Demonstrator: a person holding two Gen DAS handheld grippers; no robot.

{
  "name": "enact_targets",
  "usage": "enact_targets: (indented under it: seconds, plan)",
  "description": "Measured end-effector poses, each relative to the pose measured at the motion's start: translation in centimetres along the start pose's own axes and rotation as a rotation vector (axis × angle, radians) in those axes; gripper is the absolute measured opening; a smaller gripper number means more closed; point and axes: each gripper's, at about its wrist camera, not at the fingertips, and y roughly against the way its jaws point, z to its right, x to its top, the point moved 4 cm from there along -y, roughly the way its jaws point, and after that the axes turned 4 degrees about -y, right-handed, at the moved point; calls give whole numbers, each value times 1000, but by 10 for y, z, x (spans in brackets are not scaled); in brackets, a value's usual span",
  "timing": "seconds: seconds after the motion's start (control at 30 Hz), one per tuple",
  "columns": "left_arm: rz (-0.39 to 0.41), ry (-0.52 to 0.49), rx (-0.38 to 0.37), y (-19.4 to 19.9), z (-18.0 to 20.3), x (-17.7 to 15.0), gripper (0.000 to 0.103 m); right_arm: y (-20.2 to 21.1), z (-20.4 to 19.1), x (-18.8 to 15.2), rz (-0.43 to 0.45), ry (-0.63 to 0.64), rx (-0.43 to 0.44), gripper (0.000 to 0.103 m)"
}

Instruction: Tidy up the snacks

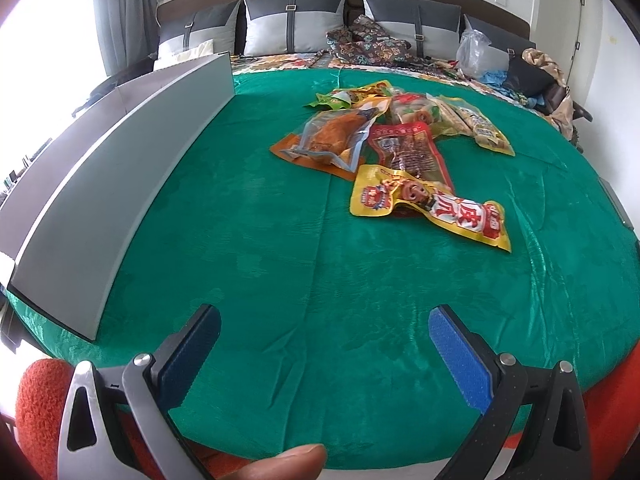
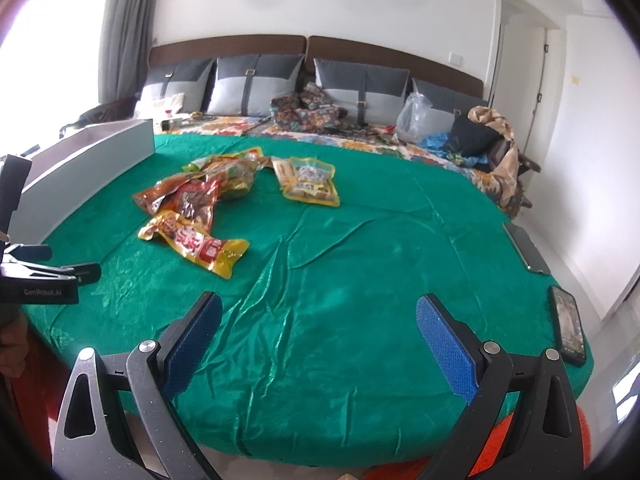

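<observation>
Bed (image 1: 400, 64) at back with grey pillows (image 2: 256, 84), brown headboard (image 2: 360, 46), patterned clothes (image 1: 364, 42) and a clear plastic bag (image 2: 414, 114) piled on it. Green cloth (image 1: 280, 248) covers the work surface in front, wrinkled, orange fabric (image 1: 42, 404) showing under its near edge. Long grey open box (image 1: 120, 168) stands on the cloth's left side, running front to back; inside not visible. Snack packets (image 1: 396, 132) lie in a loose overlapping heap on the cloth, center-far, well apart from both grippers and near the box's far end but not touching it. In the heap: clear-front packet with an orange-brown piece (image 1: 332, 136), red packet (image 1: 408, 148) partly under it, yellow packet with red label (image 1: 432, 204) nearest the front, yellow nut-type packet (image 2: 310, 180) off to the right side of the heap, just beside the rest. Two phones (image 2: 568, 324) lie at the cloth's right edge, one behind the other. Left gripper (image 1: 324, 330) hovers over the near cloth, jaws spread wide, nothing between the blue pads (image 1: 460, 356); a fingertip (image 1: 288, 462) shows at the bottom edge. Right gripper (image 2: 318, 320) likewise low over the near cloth, jaws wide apart, empty. Left gripper also seen from the side at the left edge of the right wrist view.
</observation>
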Motion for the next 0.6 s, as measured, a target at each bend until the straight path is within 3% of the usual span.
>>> enact_targets:
  seconds: [0.1,0.2,0.33,0.43,0.6]
  plan:
    - [-2,-11,16,-1,-5,-1,103,-8,0,5,-25,-2,48,99]
    - [-30,0,-1,-5,-16,-7,103,-31,-1,23,-86,30,172,99]
    - [-107,81,-45,-21,-30,-12,103,-84,-27,51,-268,202,293,99]
    - [-117,78,-30,-29,-31,-10,103,-112,-61,67,-364,329,356,99]
    - [-150,83,-10,-39,-35,-13,103,-124,-104,83,-391,368,453,99]
